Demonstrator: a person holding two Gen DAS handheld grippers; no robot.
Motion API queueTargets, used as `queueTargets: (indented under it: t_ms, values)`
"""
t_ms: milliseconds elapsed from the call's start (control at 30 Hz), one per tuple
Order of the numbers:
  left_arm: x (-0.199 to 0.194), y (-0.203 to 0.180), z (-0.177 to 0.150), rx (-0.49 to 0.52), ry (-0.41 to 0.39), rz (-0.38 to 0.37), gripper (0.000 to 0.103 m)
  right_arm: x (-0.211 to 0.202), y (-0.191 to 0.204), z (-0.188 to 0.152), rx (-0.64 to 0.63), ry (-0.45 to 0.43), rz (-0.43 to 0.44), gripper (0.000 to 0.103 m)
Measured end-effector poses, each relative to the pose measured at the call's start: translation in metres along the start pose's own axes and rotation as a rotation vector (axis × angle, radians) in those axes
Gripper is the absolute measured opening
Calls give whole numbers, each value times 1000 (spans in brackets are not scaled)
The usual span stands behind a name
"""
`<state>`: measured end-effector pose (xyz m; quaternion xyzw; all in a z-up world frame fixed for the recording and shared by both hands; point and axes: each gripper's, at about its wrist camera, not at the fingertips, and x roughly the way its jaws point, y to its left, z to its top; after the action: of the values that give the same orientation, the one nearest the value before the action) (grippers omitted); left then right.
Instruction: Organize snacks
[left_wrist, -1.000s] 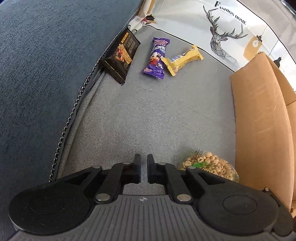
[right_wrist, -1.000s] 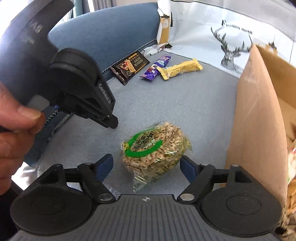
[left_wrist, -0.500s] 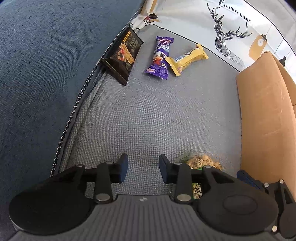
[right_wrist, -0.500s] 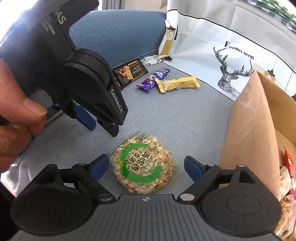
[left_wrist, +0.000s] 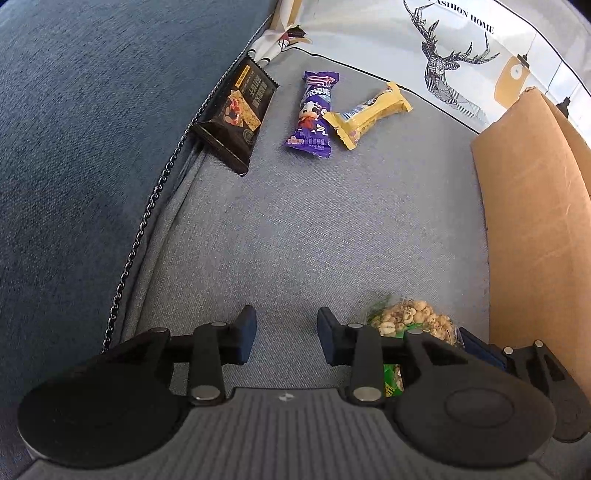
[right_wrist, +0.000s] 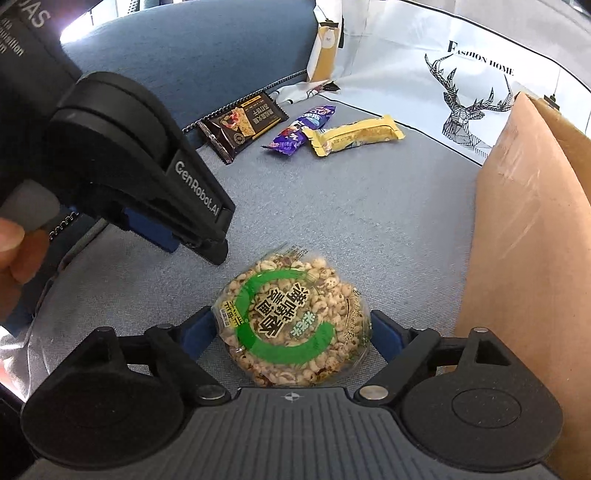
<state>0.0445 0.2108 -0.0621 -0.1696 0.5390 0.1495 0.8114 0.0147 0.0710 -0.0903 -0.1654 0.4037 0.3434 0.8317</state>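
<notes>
I see a grey woven seat cushion (left_wrist: 314, 229) against a darker blue backrest (left_wrist: 92, 129). The puffed-grain pack (right_wrist: 291, 321) is beige with a green ring. Beyond lie a black bar wrapper (left_wrist: 240, 110), a purple candy wrapper (left_wrist: 314, 110) and a yellow one (left_wrist: 369, 114). The box (right_wrist: 524, 236) is plain brown; the white cloth (right_wrist: 443, 74) carries a black line-drawn stag.

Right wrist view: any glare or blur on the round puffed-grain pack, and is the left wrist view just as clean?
Right wrist view: the puffed-grain pack is sharp, its label readable, with slight sheen on the wrapper; blown-out light sits in the top left corner. Left wrist view: even light, the three small snacks sharp, strong fisheye bending at the cardboard box; the pack is mostly hidden behind the left gripper.
</notes>
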Motion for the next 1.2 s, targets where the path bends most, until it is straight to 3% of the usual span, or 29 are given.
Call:
queueTargets:
  t_ms: [67, 167, 267, 333, 433, 533, 667, 833, 900, 1000, 1100, 1200]
  values:
    - [0, -1, 0, 3, -2, 6, 37, -1, 1, 0, -13, -6, 1, 85]
    - [-1, -3, 0, 22, -8, 26, 13, -5, 3, 0, -23, -18, 5, 84]
    - [-2, -3, 0, 25, -10, 8, 1, -12, 3, 2, -26, -46, -1, 84]
    - [-3, -4, -1, 32, -20, 6, 0, -17, 3, 4, -19, -63, -5, 84]
    - [-6, -1, 0, 8, -28, -9, 0, -25, 3, 6, -10, -85, -12, 84]
    - [-8, 13, 1, -85, -28, -69, 1, -28, -1, 6, -1, -90, -18, 84]
    - [-6, 25, 2, -159, -11, -96, 33, -27, -5, 5, 8, -75, -20, 84]
    - [-12, 22, 5, -155, -56, -70, 37, -22, -6, 7, 22, -62, -14, 84]
    - [-23, 15, 7, -110, -131, -96, 37, -23, -5, 7, 24, -63, -12, 84]
    - [-39, -18, 3, 91, -231, -148, 37, -23, -5, 8, 25, -66, -16, 84]
    - [-39, -37, -2, 168, -273, -25, 37, -22, -8, 8, 43, -59, -25, 84]
    - [-33, -35, -2, 96, -247, 109, 37, -21, -10, 8, 69, -50, -23, 85]
